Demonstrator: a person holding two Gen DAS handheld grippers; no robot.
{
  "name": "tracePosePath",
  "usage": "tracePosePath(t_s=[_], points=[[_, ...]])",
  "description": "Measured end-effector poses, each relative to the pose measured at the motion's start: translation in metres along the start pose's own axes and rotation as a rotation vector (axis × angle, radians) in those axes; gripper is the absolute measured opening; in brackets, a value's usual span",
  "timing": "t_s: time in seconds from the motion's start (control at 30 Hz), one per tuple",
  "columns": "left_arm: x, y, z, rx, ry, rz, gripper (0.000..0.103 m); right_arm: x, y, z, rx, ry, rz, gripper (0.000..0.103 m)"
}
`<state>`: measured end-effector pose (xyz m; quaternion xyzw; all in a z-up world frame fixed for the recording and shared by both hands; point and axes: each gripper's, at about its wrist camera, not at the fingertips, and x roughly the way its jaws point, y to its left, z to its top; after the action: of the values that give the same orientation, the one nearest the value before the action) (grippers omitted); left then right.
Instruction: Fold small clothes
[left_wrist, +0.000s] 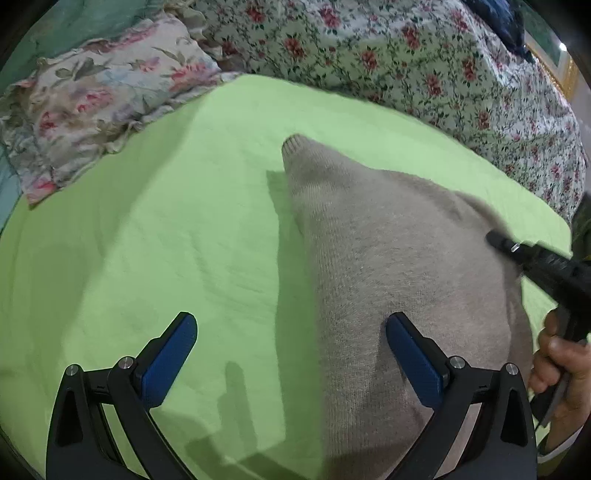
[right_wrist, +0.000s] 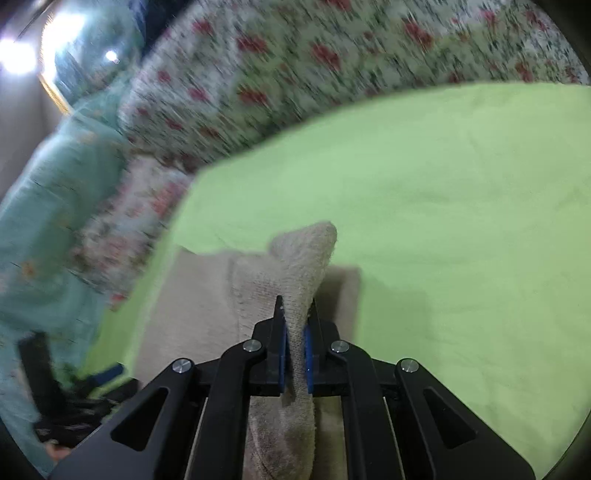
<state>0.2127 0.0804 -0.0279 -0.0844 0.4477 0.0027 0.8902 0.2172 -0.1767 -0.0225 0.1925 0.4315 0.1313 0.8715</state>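
Observation:
A beige knit garment (left_wrist: 388, 266) lies on the lime green sheet (left_wrist: 166, 221), with a ribbed cuff pointing away from me. My left gripper (left_wrist: 291, 354) is open just above it, one blue pad over the sheet and the other over the knit. My right gripper (right_wrist: 295, 332) is shut on a raised fold of the same garment (right_wrist: 299, 266). The right gripper also shows at the right edge of the left wrist view (left_wrist: 539, 258), held by a hand at the garment's far side.
A floral pillow (left_wrist: 103, 99) lies at the back left of the bed. A floral quilt (left_wrist: 424, 62) runs along the back and right. A teal blanket (right_wrist: 48, 206) lies left of the sheet in the right wrist view.

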Motion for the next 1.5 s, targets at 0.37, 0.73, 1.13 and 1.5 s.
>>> tracePosePath(t_s=[0.37,0.73,1.13,1.5], points=[[-0.002,0.005,-0.004,-0.039,0.021,-0.016,0.103,-0.034,-0.005,-0.008,0.069,-0.016,-0.072,0.016],[-0.059,-0.014,-0.060,0.090,0.014,-0.002,0.102,-0.091,0.040,-0.087,-0.045,0.025,-0.040,0.045],[-0.091,-0.019,-0.113,0.179,0.028,0.080,0.102,-0.138,0.062,-0.142,-0.193,0.016,-0.113,0.092],[-0.113,-0.022,-0.130,0.198,0.010,0.079,0.102,-0.144,0.072,-0.169,-0.243,0.044,-0.139,0.096]])
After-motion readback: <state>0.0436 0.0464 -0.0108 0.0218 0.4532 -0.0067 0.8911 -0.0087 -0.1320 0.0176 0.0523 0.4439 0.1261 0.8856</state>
